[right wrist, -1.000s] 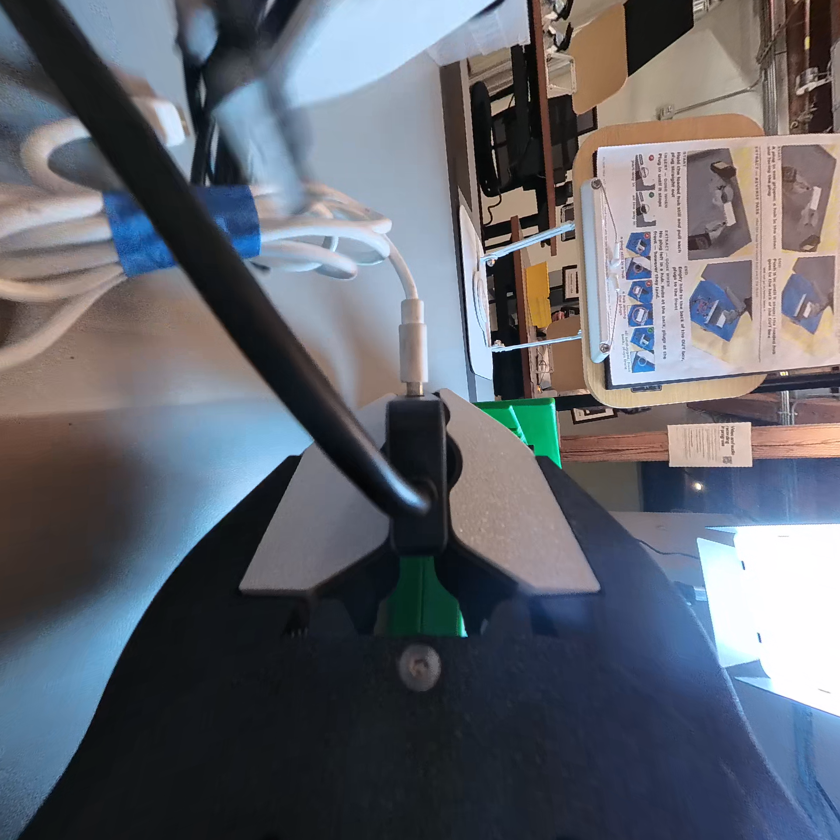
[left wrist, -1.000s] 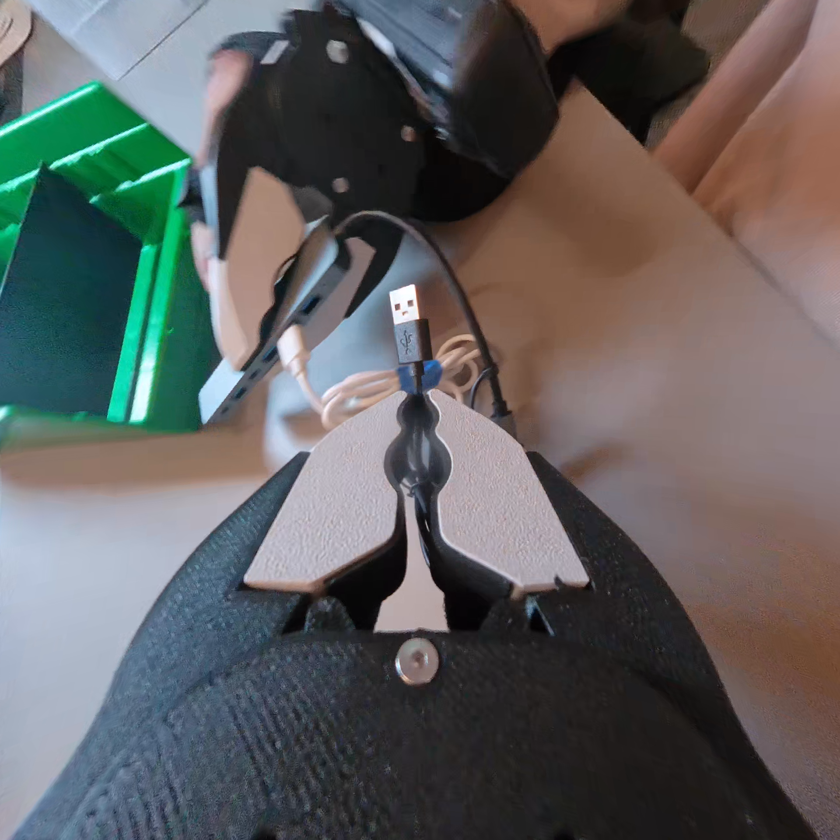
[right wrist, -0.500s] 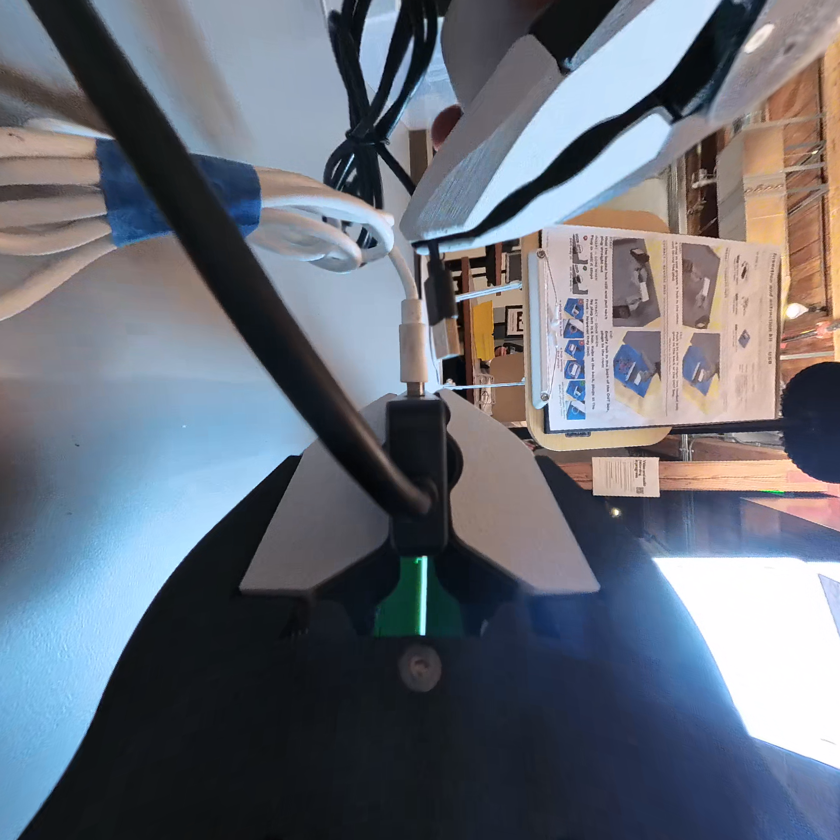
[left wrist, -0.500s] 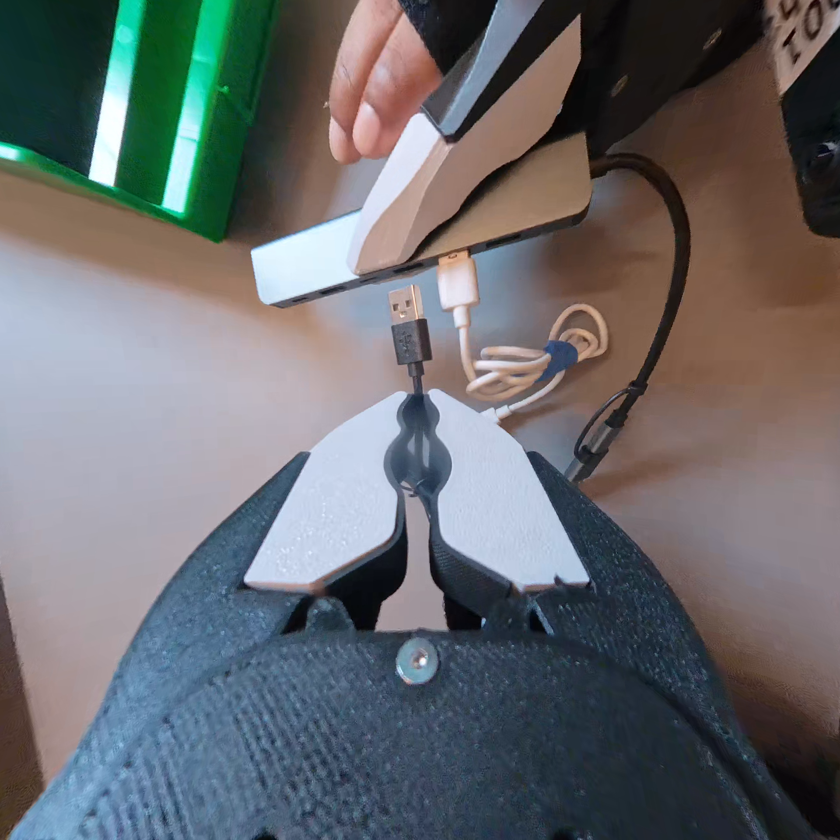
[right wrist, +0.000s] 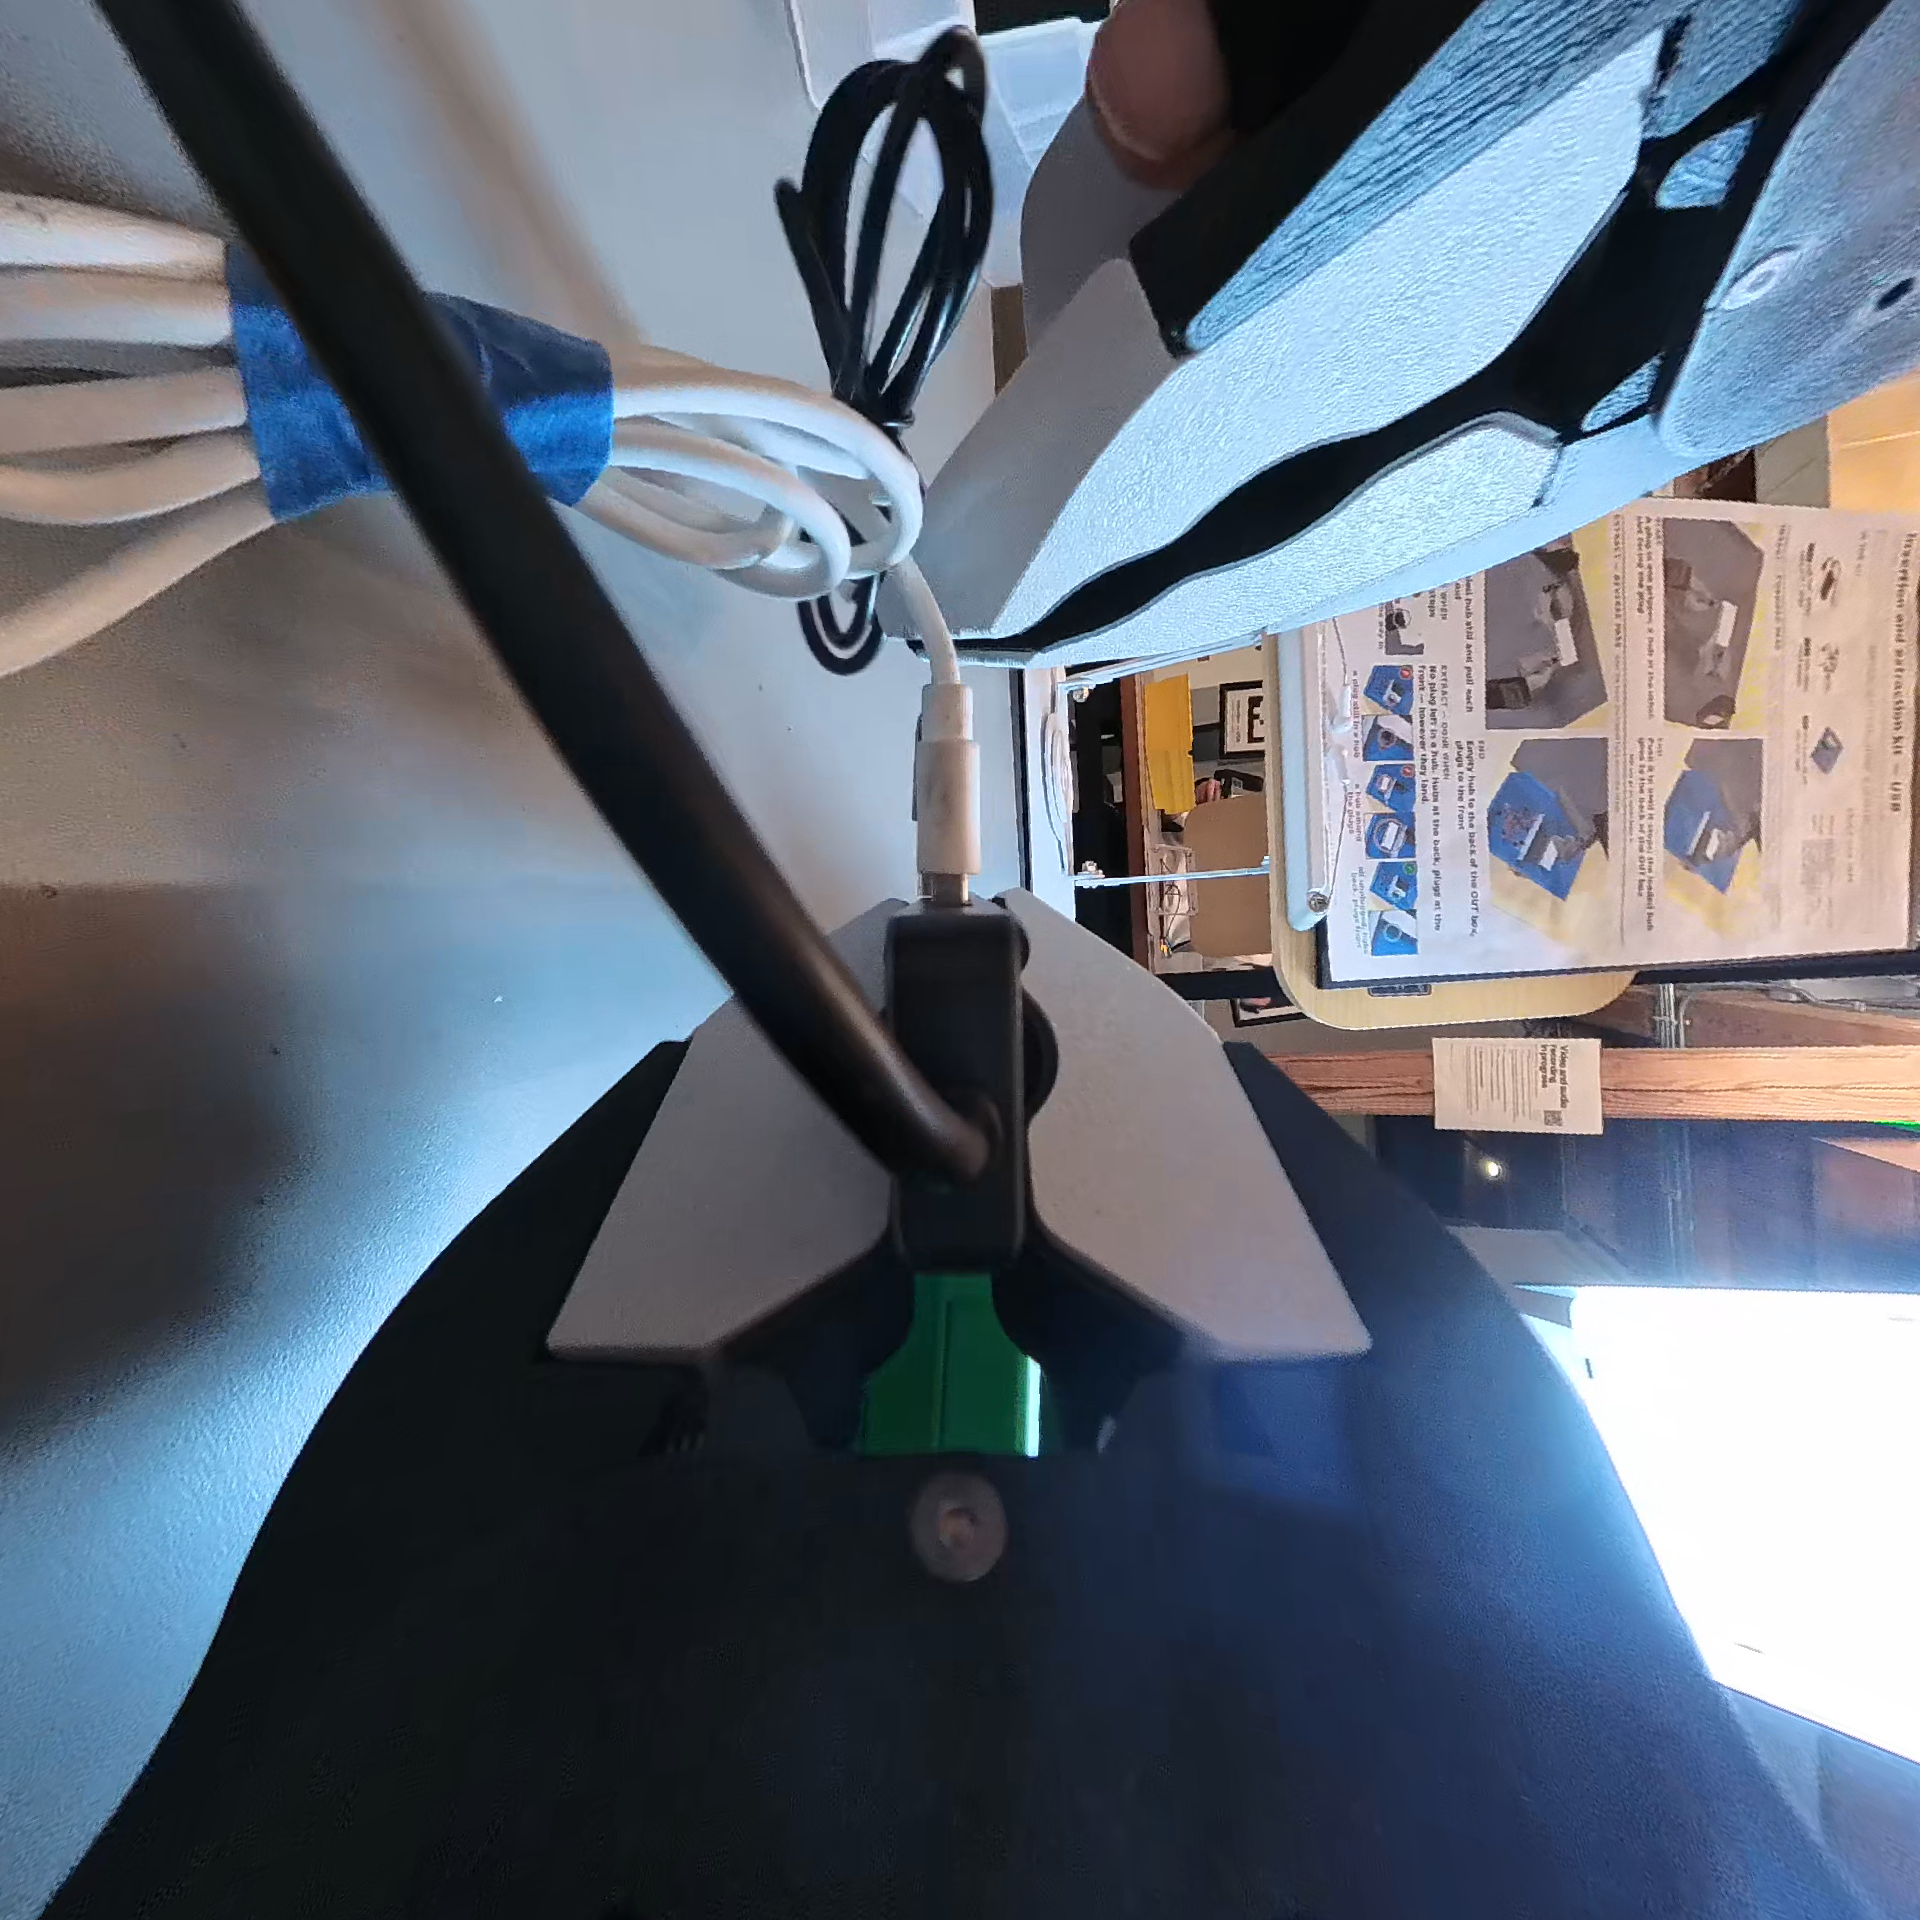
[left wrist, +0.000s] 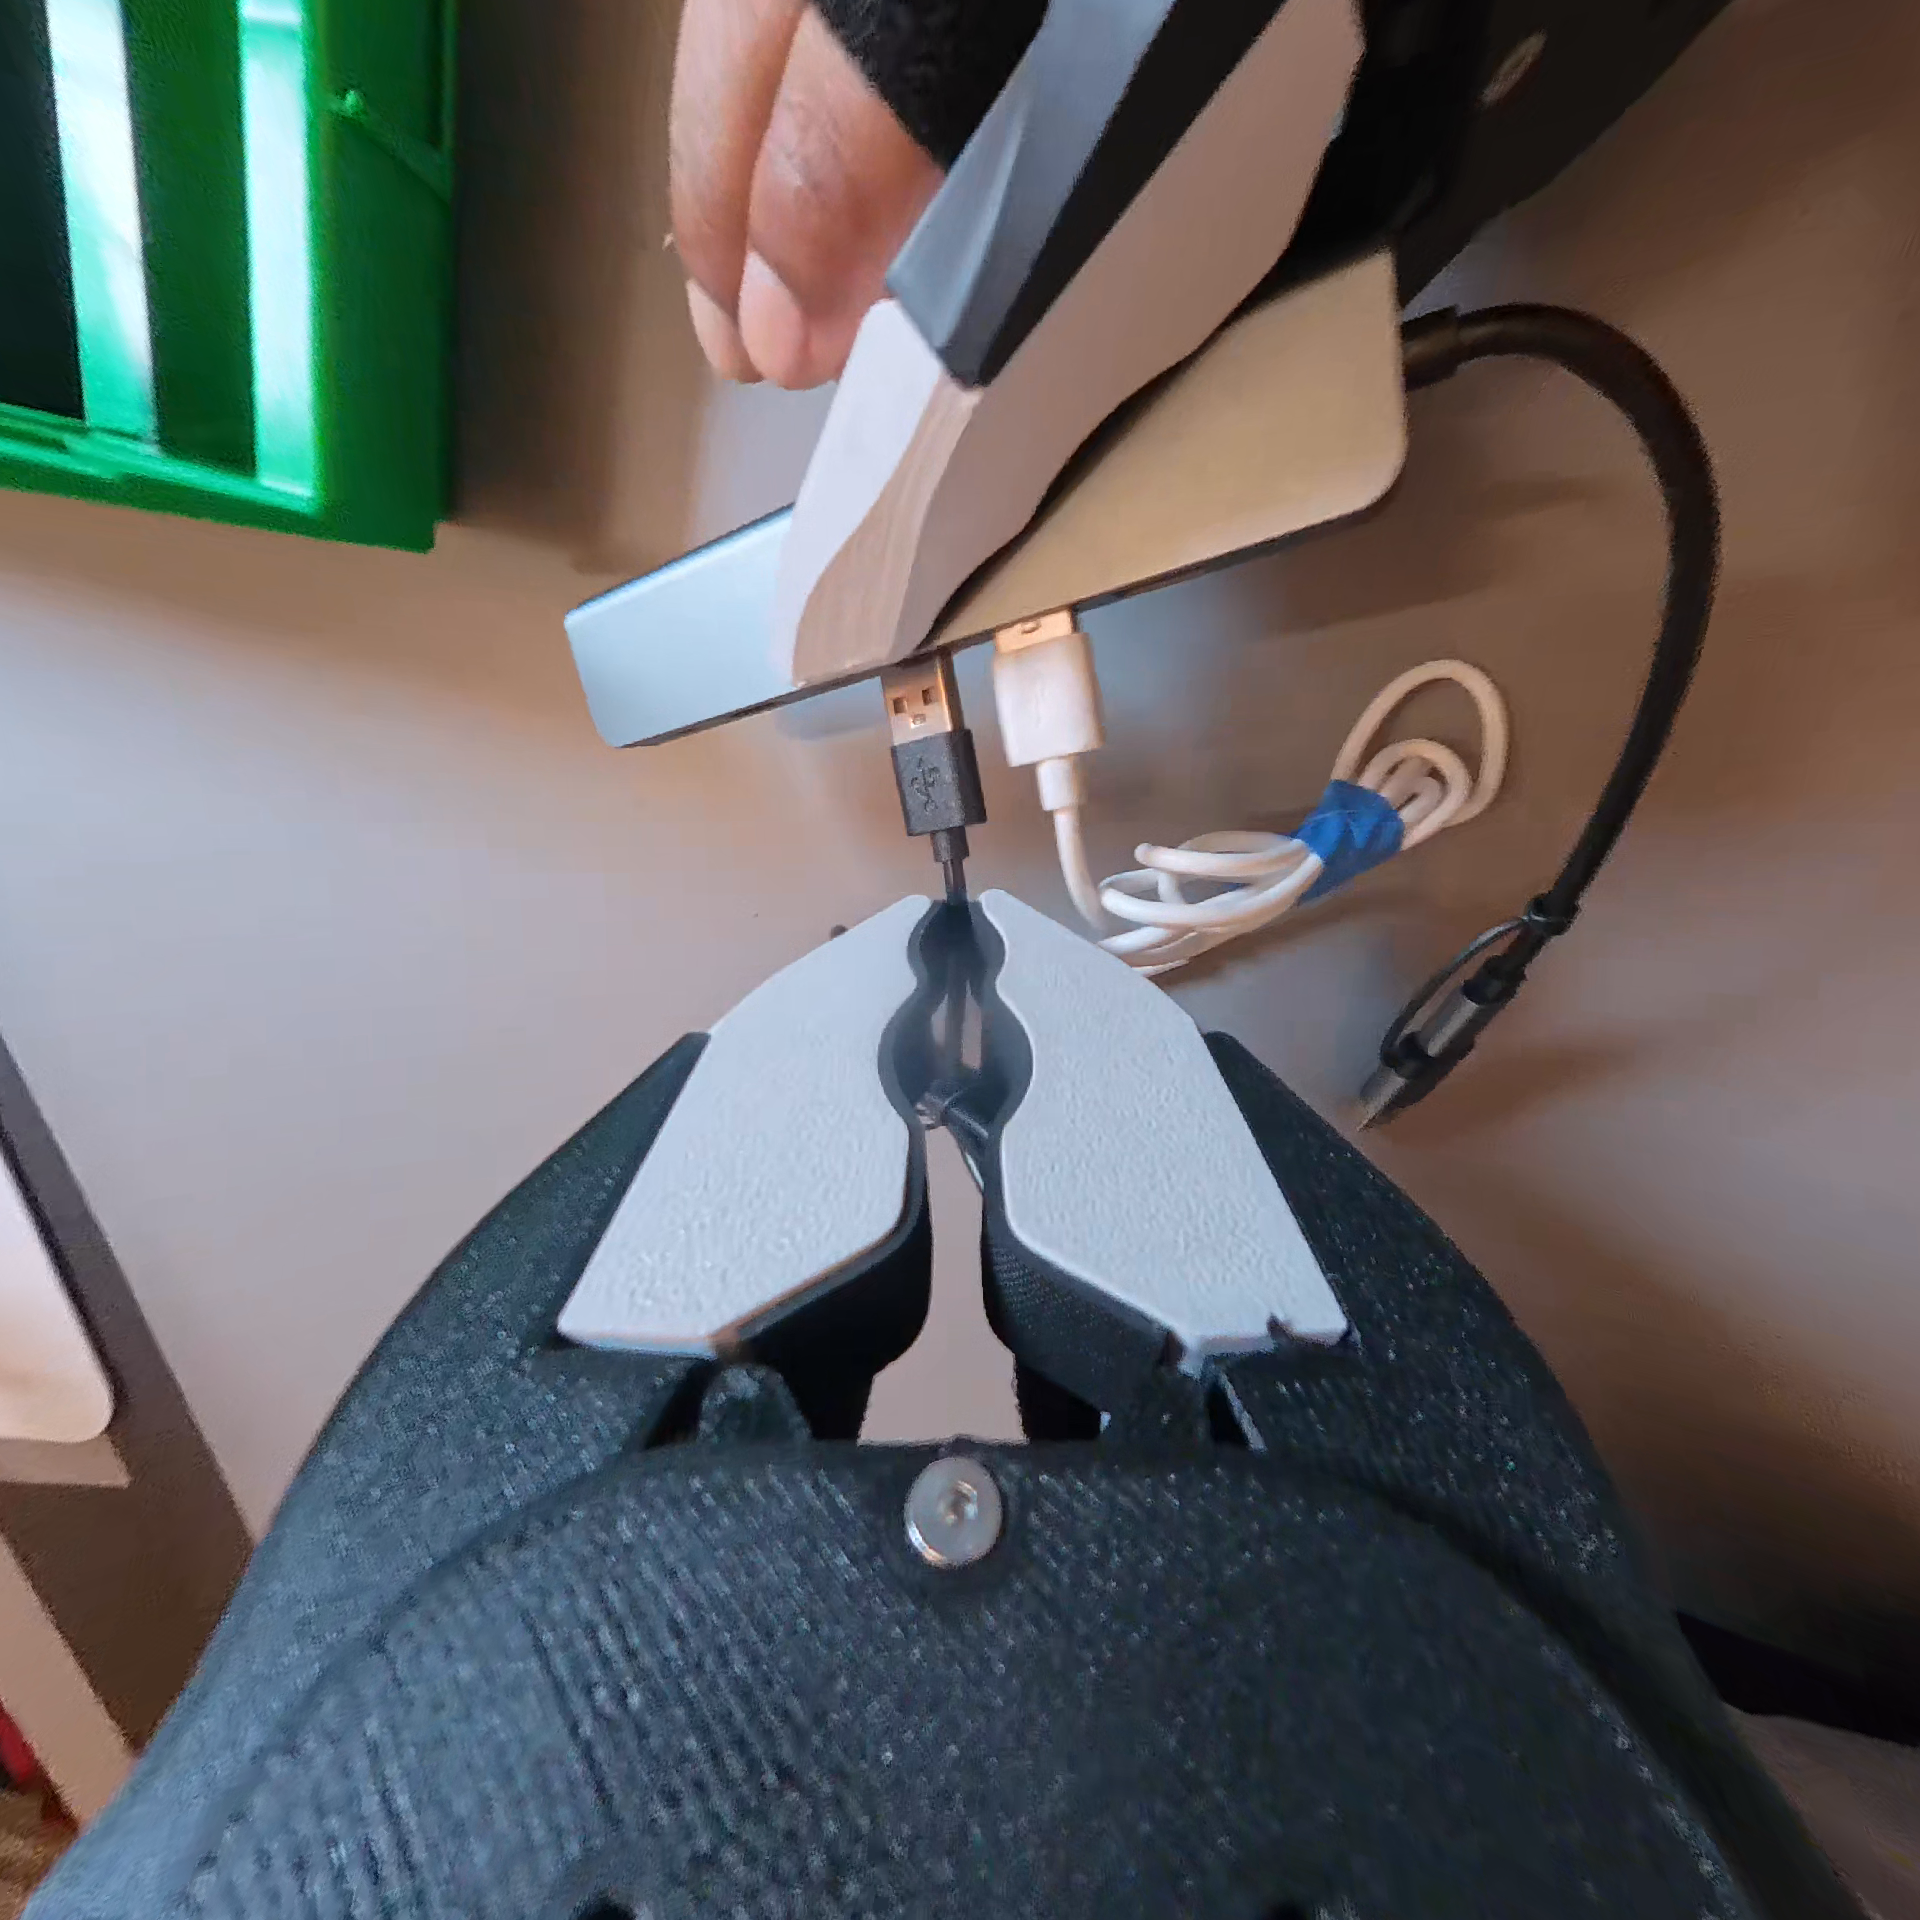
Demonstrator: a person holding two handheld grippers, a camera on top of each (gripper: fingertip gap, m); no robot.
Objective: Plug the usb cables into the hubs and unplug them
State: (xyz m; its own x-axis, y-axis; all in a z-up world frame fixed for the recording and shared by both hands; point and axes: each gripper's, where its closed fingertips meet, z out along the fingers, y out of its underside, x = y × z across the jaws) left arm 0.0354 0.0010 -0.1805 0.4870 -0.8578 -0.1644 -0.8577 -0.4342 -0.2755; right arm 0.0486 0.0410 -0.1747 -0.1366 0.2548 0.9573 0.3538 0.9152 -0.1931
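Observation:
My left gripper (left wrist: 961, 904) is shut on a thin black USB cable just behind its black plug (left wrist: 932, 774). The plug's metal tip touches the port edge of the grey hub (left wrist: 675, 649), and most of the metal still shows. A white USB plug (left wrist: 1042, 698) sits in the port beside it. My right gripper (right wrist: 951, 914) is shut on the hub (right wrist: 951, 1049), seen end-on there. In the left wrist view its pale fingers (left wrist: 894, 520) clamp the hub from above. The left gripper also shows in the right wrist view (right wrist: 1351, 364).
The white cable's coil with blue tape (left wrist: 1351, 831) lies on the tan table (left wrist: 312, 883). The hub's thick black lead (left wrist: 1662, 540) arcs right to a loose connector (left wrist: 1455, 1039). A green bin (left wrist: 208, 260) stands upper left. A hand (left wrist: 790, 208) is behind the hub. A poster board (right wrist: 1610, 748) stands beyond. Across from one pair of fingers to the other is roughly 5 cm.
My left gripper has carried the black plug up to the hub, and the gap between them has closed. The right gripper keeps hold of the hub, now level with the ports facing the plug.

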